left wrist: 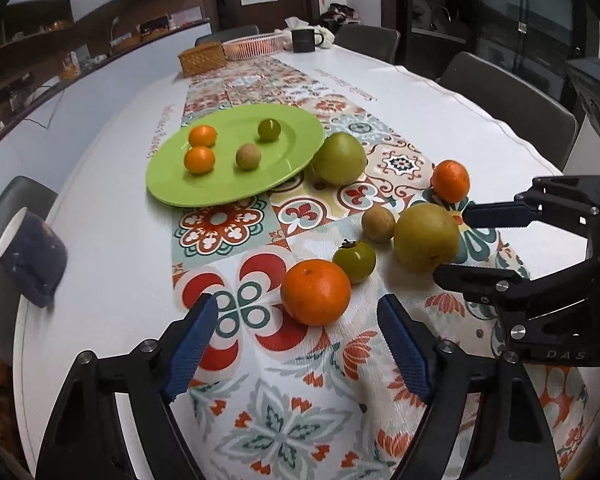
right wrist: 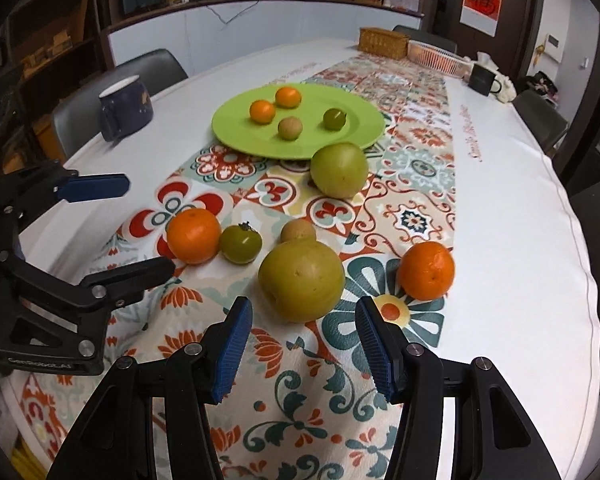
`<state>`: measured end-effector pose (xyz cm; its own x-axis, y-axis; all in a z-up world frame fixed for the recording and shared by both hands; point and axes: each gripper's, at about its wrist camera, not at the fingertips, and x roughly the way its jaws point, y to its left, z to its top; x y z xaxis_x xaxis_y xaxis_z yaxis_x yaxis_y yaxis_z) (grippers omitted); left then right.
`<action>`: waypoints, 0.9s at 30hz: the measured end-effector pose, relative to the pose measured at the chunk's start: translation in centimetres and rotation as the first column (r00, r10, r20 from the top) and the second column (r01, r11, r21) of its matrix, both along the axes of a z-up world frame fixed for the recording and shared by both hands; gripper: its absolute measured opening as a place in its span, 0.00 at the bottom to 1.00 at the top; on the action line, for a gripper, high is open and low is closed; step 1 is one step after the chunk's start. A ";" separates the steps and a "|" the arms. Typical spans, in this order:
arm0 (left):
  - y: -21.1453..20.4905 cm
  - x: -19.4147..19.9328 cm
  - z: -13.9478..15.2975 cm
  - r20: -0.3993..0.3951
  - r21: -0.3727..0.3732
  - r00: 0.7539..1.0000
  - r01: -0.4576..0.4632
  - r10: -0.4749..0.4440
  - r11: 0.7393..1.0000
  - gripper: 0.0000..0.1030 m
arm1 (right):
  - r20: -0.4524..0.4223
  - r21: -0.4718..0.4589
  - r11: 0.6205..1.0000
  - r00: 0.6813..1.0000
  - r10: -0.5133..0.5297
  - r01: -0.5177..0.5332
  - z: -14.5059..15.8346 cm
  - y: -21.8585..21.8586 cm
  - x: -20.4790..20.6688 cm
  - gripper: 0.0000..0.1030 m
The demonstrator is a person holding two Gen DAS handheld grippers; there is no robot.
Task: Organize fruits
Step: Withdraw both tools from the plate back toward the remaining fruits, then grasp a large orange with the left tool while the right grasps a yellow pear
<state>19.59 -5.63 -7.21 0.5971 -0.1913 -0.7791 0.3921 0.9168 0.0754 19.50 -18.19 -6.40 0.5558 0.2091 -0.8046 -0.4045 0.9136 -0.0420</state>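
A green plate point(left wrist: 236, 192) point(right wrist: 240, 136) carries two small oranges, a small green fruit and a brownish one. On the patterned runner in front of it lie a big orange point(left wrist: 316, 292) point(right wrist: 194, 235), a green persimmon point(left wrist: 355, 261), a small brown fruit point(left wrist: 377, 223), a yellow-green pear point(left wrist: 426, 237) point(right wrist: 302, 280), another orange point(left wrist: 451, 181) and a large green fruit point(left wrist: 339, 158). My left gripper point(left wrist: 296, 312) stands open with the big orange just ahead between its fingers, untouched. My right gripper point(right wrist: 303, 308) is open around the near side of the pear, pads apart from it.
A dark blue mug point(left wrist: 32, 256) point(right wrist: 126, 106) stands at the table's left edge. At the far end are a wicker box point(left wrist: 202, 58), a pink basket point(left wrist: 254, 46) and a black mug point(left wrist: 304, 40). Grey chairs ring the table.
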 end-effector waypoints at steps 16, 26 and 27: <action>-0.4 2.2 -1.8 -0.085 -0.066 0.996 -0.017 0.012 0.998 0.43 | -0.038 0.053 0.999 0.999 0.013 -0.010 -1.5 0.3 2.4 0.51; -0.7 1.9 -1.5 -0.081 -0.058 0.996 -0.048 0.043 0.997 0.40 | -0.024 0.080 0.996 0.999 -0.024 0.026 -1.5 0.0 1.8 0.50; -0.7 1.8 -1.4 -0.078 -0.057 0.996 -0.049 0.045 0.997 0.40 | -0.025 0.084 0.996 0.999 -0.026 0.029 -1.5 -0.1 1.7 0.50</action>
<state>21.38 -6.29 -8.64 0.5457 -0.2108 -0.8110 0.3510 0.9363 -0.0073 21.25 -18.28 -7.89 0.5429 0.2619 -0.7979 -0.3791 0.9242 0.0454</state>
